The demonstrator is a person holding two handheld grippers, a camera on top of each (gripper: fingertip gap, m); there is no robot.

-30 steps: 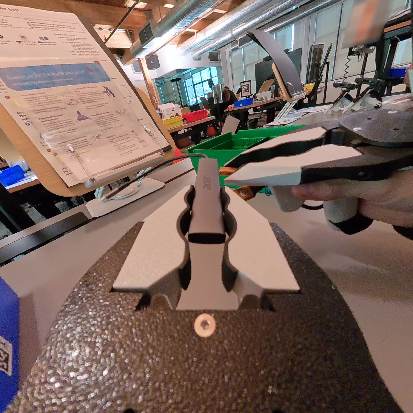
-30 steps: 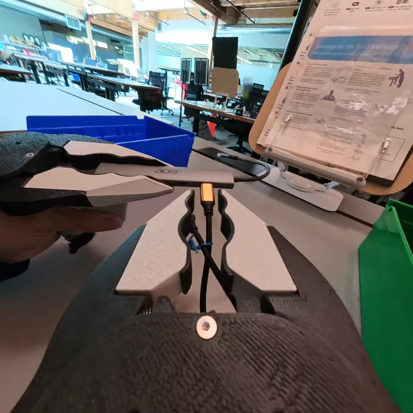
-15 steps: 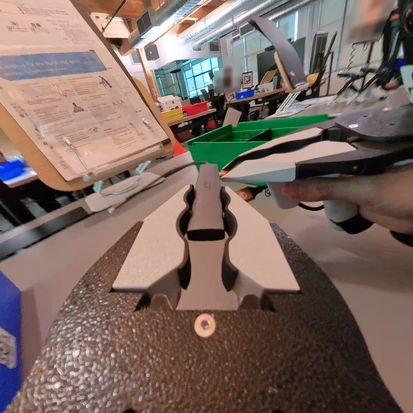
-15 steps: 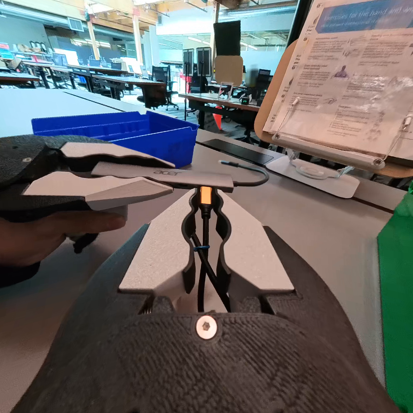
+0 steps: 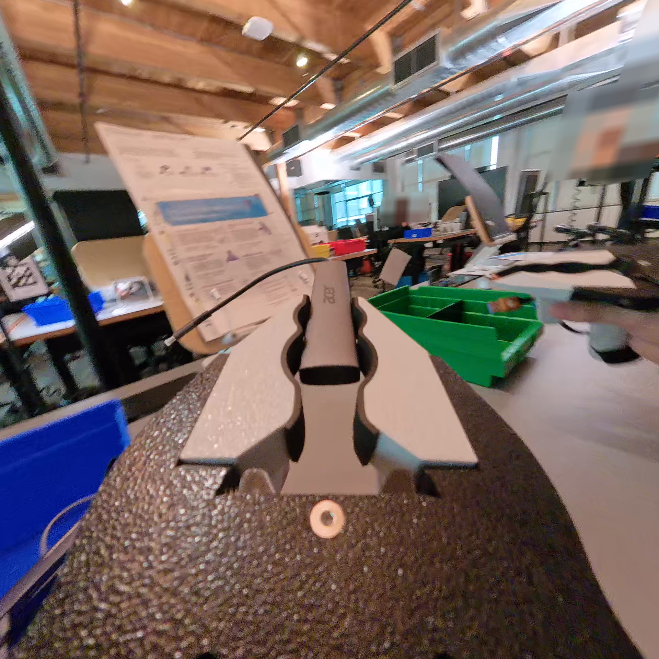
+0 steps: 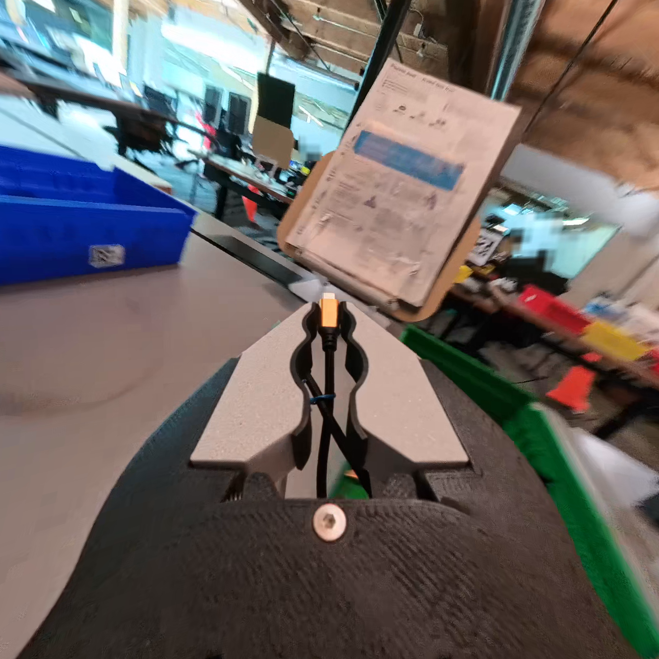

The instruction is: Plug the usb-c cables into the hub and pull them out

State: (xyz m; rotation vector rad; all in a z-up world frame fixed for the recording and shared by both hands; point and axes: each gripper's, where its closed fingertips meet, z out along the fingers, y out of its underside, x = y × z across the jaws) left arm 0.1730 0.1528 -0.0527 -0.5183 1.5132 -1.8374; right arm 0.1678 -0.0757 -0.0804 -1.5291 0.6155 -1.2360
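Observation:
My left gripper [image 5: 330, 303] is shut on a grey hub [image 5: 330, 324] and holds it above the table. The hub's short black cable [image 5: 242, 292] hangs free to the left. My right gripper [image 6: 328, 306] is shut on a usb-c cable with an orange plug [image 6: 328, 313]; its metal tip sticks out free, and the black cord [image 6: 326, 403] runs back between the fingers. In the left wrist view the right gripper [image 5: 499, 274] is far to the right, well apart from the hub, over the green bin. The hub is out of the right wrist view.
A green divided bin [image 5: 463, 321] sits on the grey table [image 5: 570, 410] to the right; its wall shows in the right wrist view [image 6: 535, 428]. A blue bin [image 6: 82, 221] sits to the left [image 5: 53, 481]. A document stand with a printed sheet [image 5: 214, 231] stands at the table's far edge. One gripper's finger ends stand about 25 cm off the other's.
The orange plug has come out of the hub. The two grippers have moved apart: the right swung away to the right with the cable, the left rose and turned with the hub.

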